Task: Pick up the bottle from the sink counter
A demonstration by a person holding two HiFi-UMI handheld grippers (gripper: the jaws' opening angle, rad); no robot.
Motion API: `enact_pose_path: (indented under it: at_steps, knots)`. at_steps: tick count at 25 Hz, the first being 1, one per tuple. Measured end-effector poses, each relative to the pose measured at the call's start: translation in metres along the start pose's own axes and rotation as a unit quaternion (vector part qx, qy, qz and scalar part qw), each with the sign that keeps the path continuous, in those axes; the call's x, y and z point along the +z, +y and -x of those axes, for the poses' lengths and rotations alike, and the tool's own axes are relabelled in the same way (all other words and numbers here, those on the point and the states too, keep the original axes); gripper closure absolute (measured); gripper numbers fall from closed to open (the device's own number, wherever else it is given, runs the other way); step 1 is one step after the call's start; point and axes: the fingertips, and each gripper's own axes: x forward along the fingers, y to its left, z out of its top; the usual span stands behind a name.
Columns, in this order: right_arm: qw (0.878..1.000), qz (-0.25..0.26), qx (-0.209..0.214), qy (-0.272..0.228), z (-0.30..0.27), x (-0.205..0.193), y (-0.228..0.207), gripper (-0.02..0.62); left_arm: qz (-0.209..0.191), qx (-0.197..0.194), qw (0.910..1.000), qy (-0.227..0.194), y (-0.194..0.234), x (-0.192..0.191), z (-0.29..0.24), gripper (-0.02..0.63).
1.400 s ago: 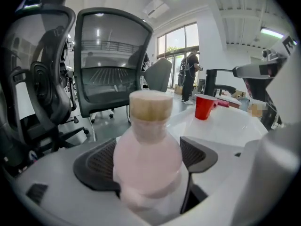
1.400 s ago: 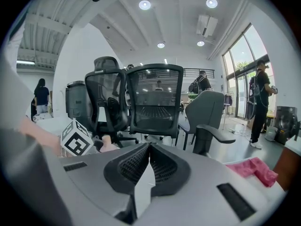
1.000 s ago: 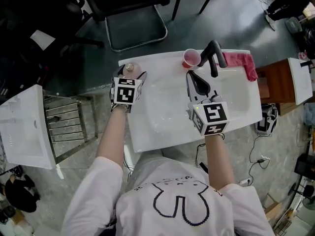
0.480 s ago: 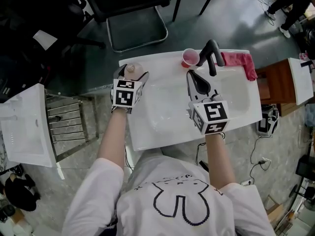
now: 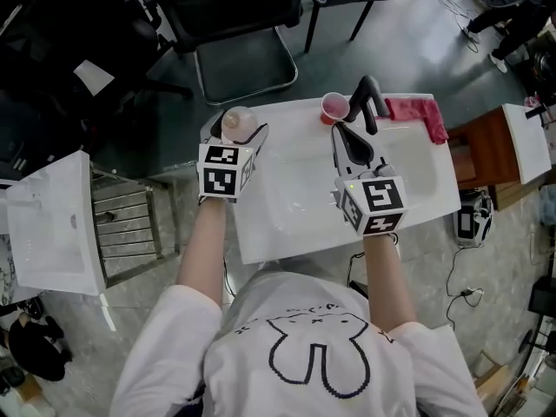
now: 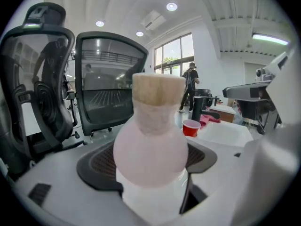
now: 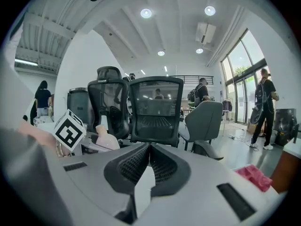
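Gripping bottle (image 6: 153, 140) round its belly, left tongs (image 5: 243, 130) clamped, well left of faucet (image 5: 369, 98). Right tongs (image 5: 347, 142) pressed together, empty, near faucet. Risk: rounded body may slip or tip during lift.

My left gripper (image 5: 235, 141) has come up off far left corner of white sink counter (image 5: 294, 238), jaws clamped on pale pink round-bellied bottle with tan cap (image 5: 238, 123). Bottle now nearer head camera, looks larger, cap clear above counter edge.
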Motion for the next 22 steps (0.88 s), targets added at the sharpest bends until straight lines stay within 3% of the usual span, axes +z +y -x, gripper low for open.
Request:
enact_pose_path:
  at_steps: [12, 22]
  knots:
    - [0.998, 0.021, -0.024, -0.047, 0.043, 0.043, 0.027, 0.566, -0.034, 0.0, 0.9946, -0.098, -0.018, 0.069, 0.08, 0.207]
    - [0.996, 0.041, -0.034, -0.074, 0.087, 0.062, 0.05, 0.566, -0.066, -0.01, 0.9893, -0.13, -0.049, 0.087, 0.132, 0.207]
